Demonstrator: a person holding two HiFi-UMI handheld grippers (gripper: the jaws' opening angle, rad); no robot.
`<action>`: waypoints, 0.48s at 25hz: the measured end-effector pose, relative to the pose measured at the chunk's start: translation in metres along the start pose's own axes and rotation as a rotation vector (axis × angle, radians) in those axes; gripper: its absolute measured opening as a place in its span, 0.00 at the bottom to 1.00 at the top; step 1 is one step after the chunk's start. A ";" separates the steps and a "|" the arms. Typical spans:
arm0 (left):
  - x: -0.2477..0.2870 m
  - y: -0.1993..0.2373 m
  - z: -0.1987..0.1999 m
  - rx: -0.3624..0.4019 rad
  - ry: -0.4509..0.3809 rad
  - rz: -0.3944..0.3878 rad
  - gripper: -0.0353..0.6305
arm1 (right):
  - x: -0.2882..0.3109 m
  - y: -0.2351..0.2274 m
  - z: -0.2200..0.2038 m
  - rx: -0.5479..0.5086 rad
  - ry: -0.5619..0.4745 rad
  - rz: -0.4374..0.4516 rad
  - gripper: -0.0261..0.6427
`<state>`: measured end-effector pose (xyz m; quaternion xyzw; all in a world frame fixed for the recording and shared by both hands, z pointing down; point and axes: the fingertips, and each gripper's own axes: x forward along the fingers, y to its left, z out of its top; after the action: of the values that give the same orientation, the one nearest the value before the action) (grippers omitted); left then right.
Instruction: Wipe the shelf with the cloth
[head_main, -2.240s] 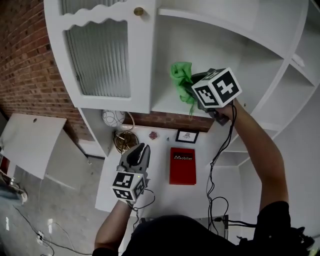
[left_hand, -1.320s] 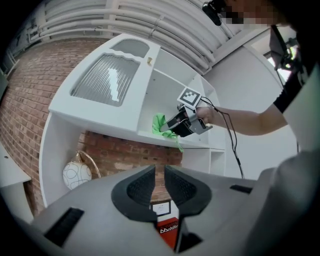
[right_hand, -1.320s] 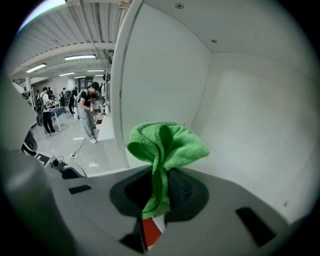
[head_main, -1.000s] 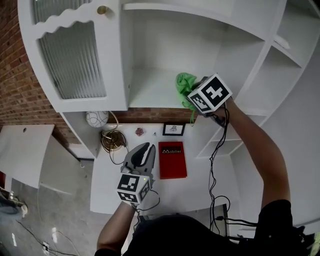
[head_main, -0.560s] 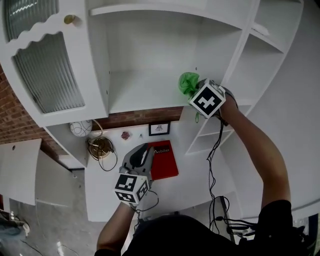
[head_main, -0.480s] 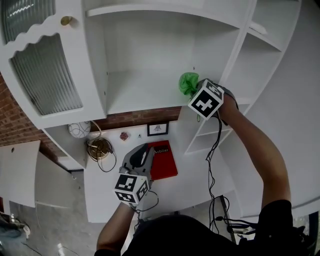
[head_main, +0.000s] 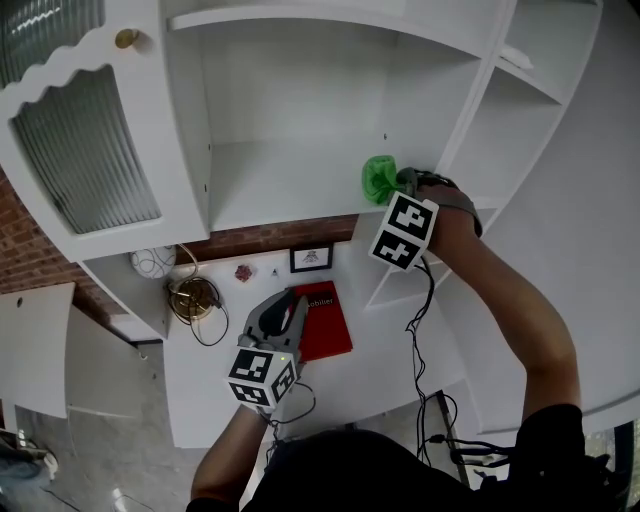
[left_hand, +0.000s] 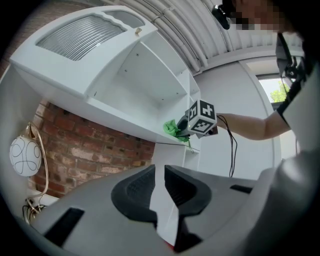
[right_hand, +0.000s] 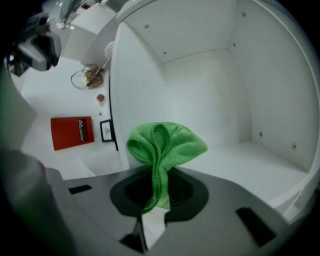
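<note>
My right gripper (head_main: 393, 186) is shut on a bunched green cloth (head_main: 379, 178), held at the right front corner of the white shelf (head_main: 285, 180). In the right gripper view the green cloth (right_hand: 164, 145) puffs out past the jaws over the shelf board (right_hand: 250, 160). My left gripper (head_main: 282, 312) hangs low over the desk, jaws almost closed with nothing between them. In the left gripper view the cloth (left_hand: 172, 128) and the right gripper (left_hand: 184, 125) show far off at the shelf's edge.
A frosted cabinet door (head_main: 85, 150) stands open at the left. Below lie a red book (head_main: 322, 320), a small framed picture (head_main: 311, 259), a brass wire ornament (head_main: 194, 297) and a white globe lamp (head_main: 152, 263) on the white desk (head_main: 330, 390). More shelf compartments (head_main: 500, 130) stand at the right.
The right gripper has carried the cloth rightward along the shelf's front edge to its right corner and dipped lower. The left gripper has stayed put.
</note>
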<state>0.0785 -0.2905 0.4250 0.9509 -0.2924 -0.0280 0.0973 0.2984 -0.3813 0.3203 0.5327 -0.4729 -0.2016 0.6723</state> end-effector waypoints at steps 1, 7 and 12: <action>0.000 0.001 -0.001 -0.006 0.003 0.003 0.14 | -0.001 0.000 0.001 -0.048 0.008 -0.032 0.11; -0.002 0.008 -0.010 -0.024 0.020 0.041 0.14 | -0.012 0.000 0.002 -0.094 -0.069 -0.102 0.11; 0.001 0.010 -0.015 -0.024 0.032 0.083 0.14 | -0.064 -0.022 0.015 0.137 -0.388 -0.131 0.11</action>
<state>0.0753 -0.2968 0.4417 0.9371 -0.3296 -0.0121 0.1143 0.2602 -0.3471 0.2735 0.5580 -0.5705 -0.3109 0.5162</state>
